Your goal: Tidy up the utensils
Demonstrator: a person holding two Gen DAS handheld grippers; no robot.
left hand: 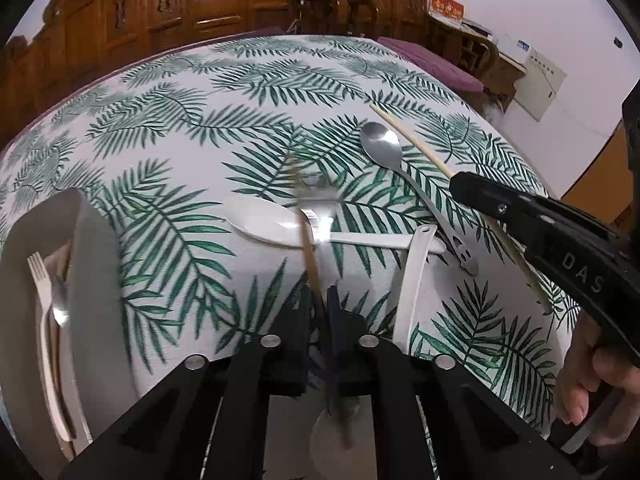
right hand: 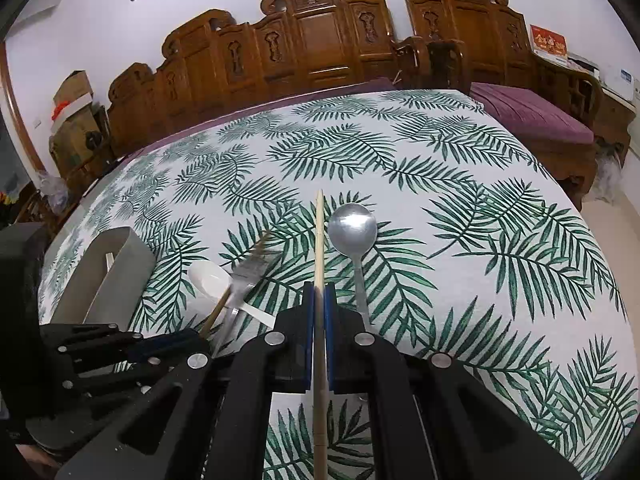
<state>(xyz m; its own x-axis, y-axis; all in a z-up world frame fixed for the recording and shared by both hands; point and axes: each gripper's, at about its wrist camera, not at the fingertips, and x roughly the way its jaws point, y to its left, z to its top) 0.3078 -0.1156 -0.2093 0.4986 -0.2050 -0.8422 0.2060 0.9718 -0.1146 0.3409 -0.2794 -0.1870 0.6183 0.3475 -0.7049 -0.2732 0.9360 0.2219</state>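
Note:
In the left wrist view my left gripper (left hand: 322, 308) is shut on a brown chopstick (left hand: 306, 236) and a metal fork (left hand: 320, 216), both blurred and lifted over a white plastic spoon (left hand: 260, 220). A second white utensil (left hand: 412, 276) lies to the right. My right gripper (right hand: 319, 292) is shut on a pale wooden chopstick (right hand: 319, 240) that points straight ahead. Beside it on the cloth lies a metal spoon (right hand: 352, 224). From the left wrist the right gripper (left hand: 460, 184) shows at the right, on the pale chopstick (left hand: 408, 136) next to the metal spoon (left hand: 380, 144).
A grey organizer tray (left hand: 96, 260) at the left holds a white plastic fork (left hand: 40, 272) and a metal spoon (left hand: 60, 308). The leaf-print tablecloth (right hand: 480, 240) drops off at the right edge. A carved wooden bench (right hand: 320, 40) stands behind. A person's hand (left hand: 592, 384) grips the right tool.

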